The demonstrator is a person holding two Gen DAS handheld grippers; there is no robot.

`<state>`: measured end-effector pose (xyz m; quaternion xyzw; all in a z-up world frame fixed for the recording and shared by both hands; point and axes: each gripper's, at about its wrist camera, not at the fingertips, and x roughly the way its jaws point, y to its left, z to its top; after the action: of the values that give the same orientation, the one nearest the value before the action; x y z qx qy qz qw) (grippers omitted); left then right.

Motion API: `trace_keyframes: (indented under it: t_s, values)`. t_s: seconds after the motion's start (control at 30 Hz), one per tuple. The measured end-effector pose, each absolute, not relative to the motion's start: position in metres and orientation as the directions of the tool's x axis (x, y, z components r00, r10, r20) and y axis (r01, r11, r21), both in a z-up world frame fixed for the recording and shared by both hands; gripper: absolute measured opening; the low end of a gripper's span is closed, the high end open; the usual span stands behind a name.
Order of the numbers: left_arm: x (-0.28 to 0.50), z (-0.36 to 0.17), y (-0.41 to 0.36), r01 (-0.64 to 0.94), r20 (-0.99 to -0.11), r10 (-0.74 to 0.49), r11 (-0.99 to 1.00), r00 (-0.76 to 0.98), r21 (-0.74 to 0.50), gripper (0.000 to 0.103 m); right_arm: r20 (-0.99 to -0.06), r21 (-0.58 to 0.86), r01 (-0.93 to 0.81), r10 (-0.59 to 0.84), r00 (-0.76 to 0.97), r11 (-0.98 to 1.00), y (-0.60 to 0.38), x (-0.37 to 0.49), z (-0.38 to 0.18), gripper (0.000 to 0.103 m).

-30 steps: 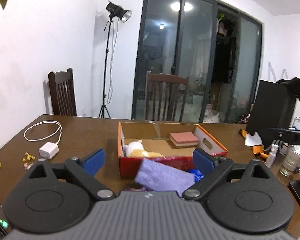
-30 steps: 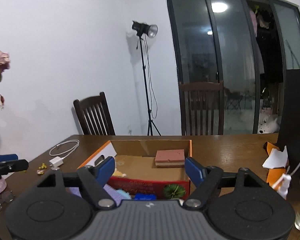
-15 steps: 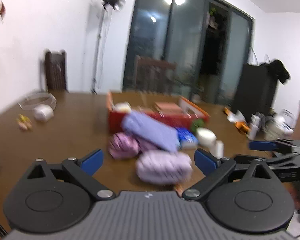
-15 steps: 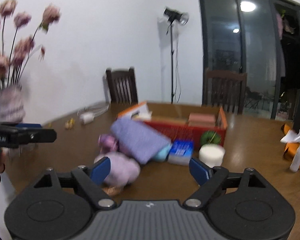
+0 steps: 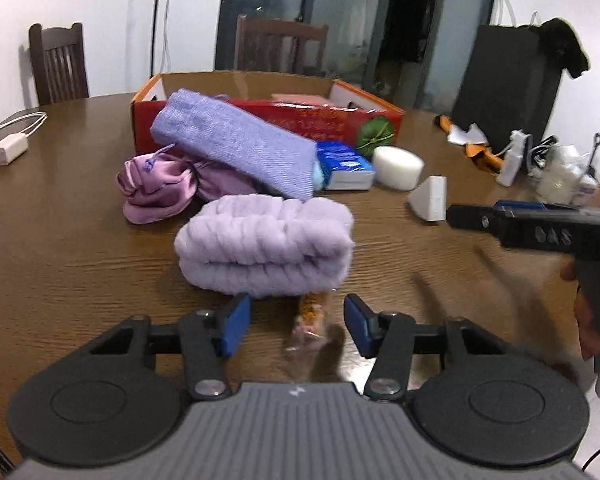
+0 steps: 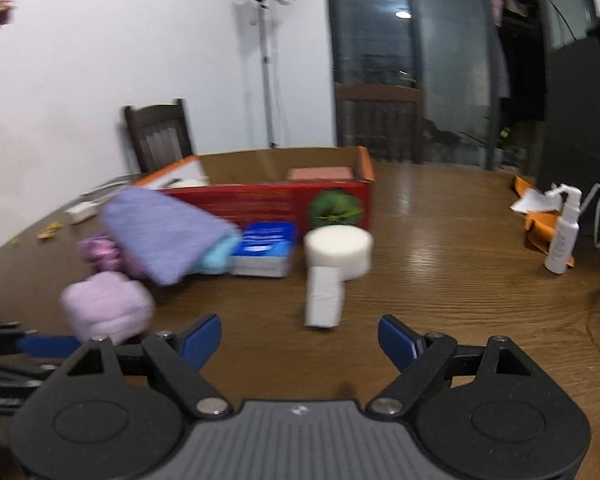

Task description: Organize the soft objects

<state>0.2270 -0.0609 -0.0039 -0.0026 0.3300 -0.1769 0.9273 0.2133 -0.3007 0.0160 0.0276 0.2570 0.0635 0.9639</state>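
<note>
Desk (image 5: 60,216) now fills both views where a second ago I mostly had wall, chairs and glass doors ahead: I have brought both tools down and tipped them toward the pile, so I judge I am at the approach, with nothing picked up yet. Going from the biggest thing down in the left view, the red cardboard box (image 5: 308,120) sits at 12 o'clock, open-topped, and I take it as the likely home for the soft goods. Leaning on its front wall at 11 o'clock is the rolled purple towel (image 5: 236,144), with the satin drawstring pouch (image 5: 156,188) tucked beside it at 10 o'clock. The folded fluffy lilac cloth (image 5: 264,248) lies dead centre, just ahead of my left gripper (image 5: 295,327), whose fingers are closing with only a small crinkly snack wrapper (image 5: 310,320) lying between them on the wood, not yet pinched. That makes me think the narrowing is a mistimed squeeze, since the cloth is wider than the gap. At 1 o'clock are the blue tissue pack (image 5: 344,164), the round white sponge (image 5: 398,168) and the white wedge sponge (image 5: 430,198). In the right view my right gripper (image 6: 300,340) has its fingers spread with nothing between them, and the wedge sponge (image 6: 324,296) stands just ahead at 12 o'clock.
</note>
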Motion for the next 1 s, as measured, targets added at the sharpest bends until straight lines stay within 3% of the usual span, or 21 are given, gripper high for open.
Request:
trace_keyframes:
  t_s: [0.07, 0.2, 0.27, 0.33, 0.4, 0.7, 0.83, 1.0]
  values:
    - [0.228, -0.004, -0.064, 0.311, -0.616, -0.309, 0.944, 0.724, -0.107, 0.031, -0.500, 0.118, -0.087, 0.135, 0.855, 0.989, -0.309, 0.233, 0.012, 0.084]
    - [0.221, -0.002, -0.072, 0.317, -0.627, -0.315, 0.942, 0.713, -0.112, 0.017, -0.536, 0.150, -0.079, 0.148, 0.831, 0.986, -0.313, 0.272, 0.003, 0.066]
    - [0.216, 0.000, -0.076, 0.321, -0.629, -0.328, 0.938, 0.704, -0.130, 0.017, -0.549, 0.146, -0.073, 0.142, 0.824, 0.987, -0.311, 0.287, -0.001, 0.056]
    - [0.209, 0.005, -0.082, 0.342, -0.621, -0.342, 0.931, 0.705, -0.124, 0.016, -0.559, 0.126, -0.079, 0.136, 0.818, 0.989, -0.308, 0.295, -0.005, 0.029]
    - [0.201, 0.014, -0.086, 0.368, -0.604, -0.367, 0.921, 0.707, -0.129, 0.016, -0.570, 0.122, -0.095, 0.148, 0.808, 0.988, -0.307, 0.294, -0.006, 0.018]
    - [0.211, 0.070, -0.083, 0.448, -0.475, -0.486, 0.871, 0.733, -0.201, 0.016, -0.483, 0.163, -0.227, 0.278, 0.831, 0.960, -0.309, 0.240, 0.033, 0.018]
    - [0.264, 0.099, -0.069, 0.406, -0.427, -0.444, 0.895, 0.788, -0.182, 0.016, -0.435, 0.195, -0.308, 0.363, 0.824, 0.931, -0.305, 0.256, 0.063, 0.018]
    - [0.369, 0.124, -0.049, 0.341, -0.459, -0.392, 0.920, 0.797, -0.194, 0.016, -0.427, 0.204, -0.387, 0.437, 0.791, 0.899, -0.289, 0.328, 0.099, 0.018]
